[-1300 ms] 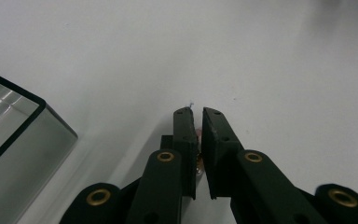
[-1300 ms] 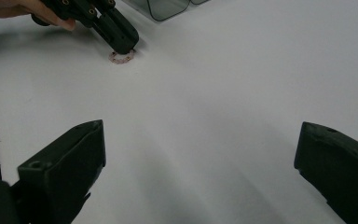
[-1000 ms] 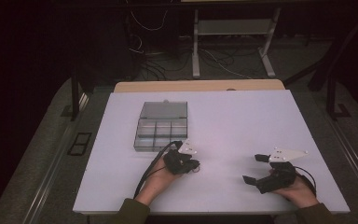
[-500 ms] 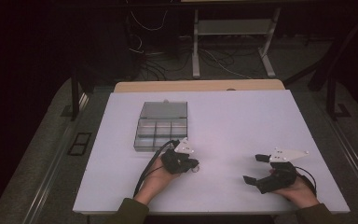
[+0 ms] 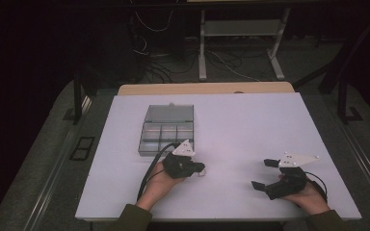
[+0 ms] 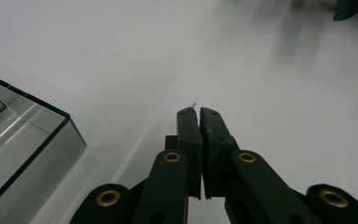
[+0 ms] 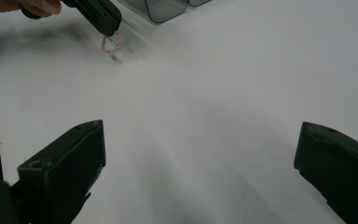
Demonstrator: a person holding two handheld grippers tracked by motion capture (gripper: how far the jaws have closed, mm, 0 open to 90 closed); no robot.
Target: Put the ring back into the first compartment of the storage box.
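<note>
A small pink beaded ring (image 7: 111, 43) hangs from the tip of my left gripper (image 5: 198, 168), whose jaws are shut on it; in the high view the ring (image 5: 202, 172) shows just over the white table. In the left gripper view the two black jaws (image 6: 199, 112) are pressed together, with only a speck of the ring at their tip. My right gripper (image 5: 263, 174) rests near the table's front right with its jaws wide apart (image 7: 203, 137) and nothing between them.
A clear box with several compartments (image 5: 167, 131) and its lid folded back stands just behind the left hand; its corner shows in both gripper views (image 6: 23, 144) (image 7: 165, 8). The white table top (image 5: 250, 125) stretches bare to the right and back. Dark floor and cables lie beyond.
My left gripper has drifted slightly to the left, still shut on the ring. The right gripper has stayed where it was.
</note>
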